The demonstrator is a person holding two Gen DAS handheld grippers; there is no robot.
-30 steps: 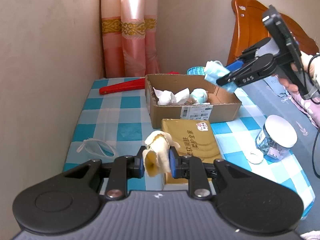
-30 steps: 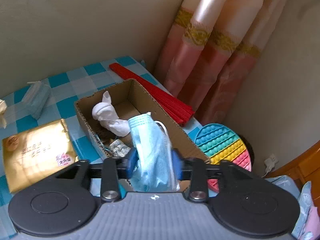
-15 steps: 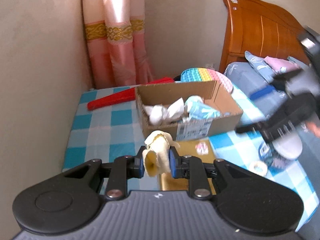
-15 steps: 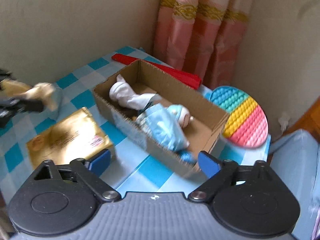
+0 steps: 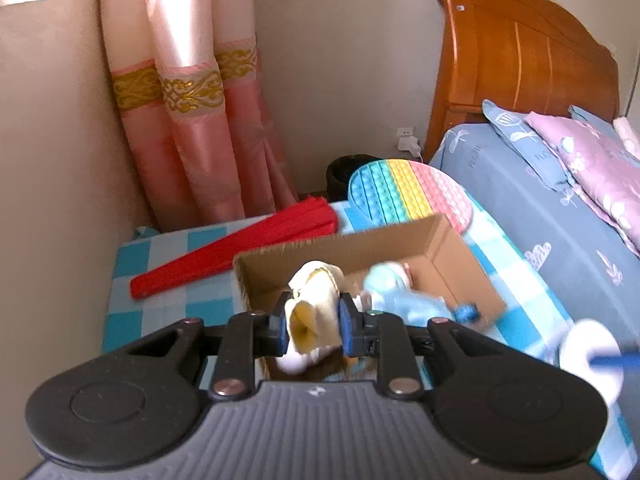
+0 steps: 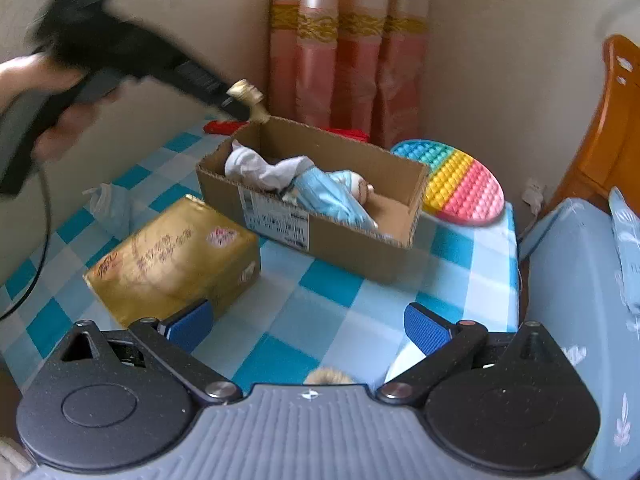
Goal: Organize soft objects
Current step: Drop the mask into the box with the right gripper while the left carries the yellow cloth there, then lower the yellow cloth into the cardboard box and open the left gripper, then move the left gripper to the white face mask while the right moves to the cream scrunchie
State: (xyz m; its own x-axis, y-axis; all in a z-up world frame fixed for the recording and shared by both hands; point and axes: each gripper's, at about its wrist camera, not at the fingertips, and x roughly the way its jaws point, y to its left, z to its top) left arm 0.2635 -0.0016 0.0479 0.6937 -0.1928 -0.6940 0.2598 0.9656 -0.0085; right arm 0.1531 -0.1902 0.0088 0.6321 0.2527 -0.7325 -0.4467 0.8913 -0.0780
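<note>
An open cardboard box (image 6: 332, 240) stands on the blue-checked table (image 6: 328, 288). Inside lie a white cloth (image 6: 256, 166) and a blue face mask (image 6: 328, 196). My left gripper (image 5: 313, 316) is shut on a cream-yellow soft cloth (image 5: 316, 296), held above the box's (image 5: 452, 264) near-left end. In the right wrist view that gripper (image 6: 246, 98) hovers over the box's far-left corner, with a hand behind it. My right gripper (image 6: 308, 326) sits back from the box, over the table. Its jaws are opening wide, and nothing is between them.
A gold packet (image 6: 172, 264) lies left of the box, with another face mask (image 6: 108, 200) beyond it. A red folded fan (image 5: 240, 248) lies behind the box, a rainbow bubble mat (image 6: 460, 184) at its right. A white-lidded jar (image 5: 592, 356) and a bed (image 5: 560, 220) are to the right.
My right gripper let go of the blue mask, which now lies in the box, then opened wide and drew back. My left gripper carried the cream cloth forward to above the box.
</note>
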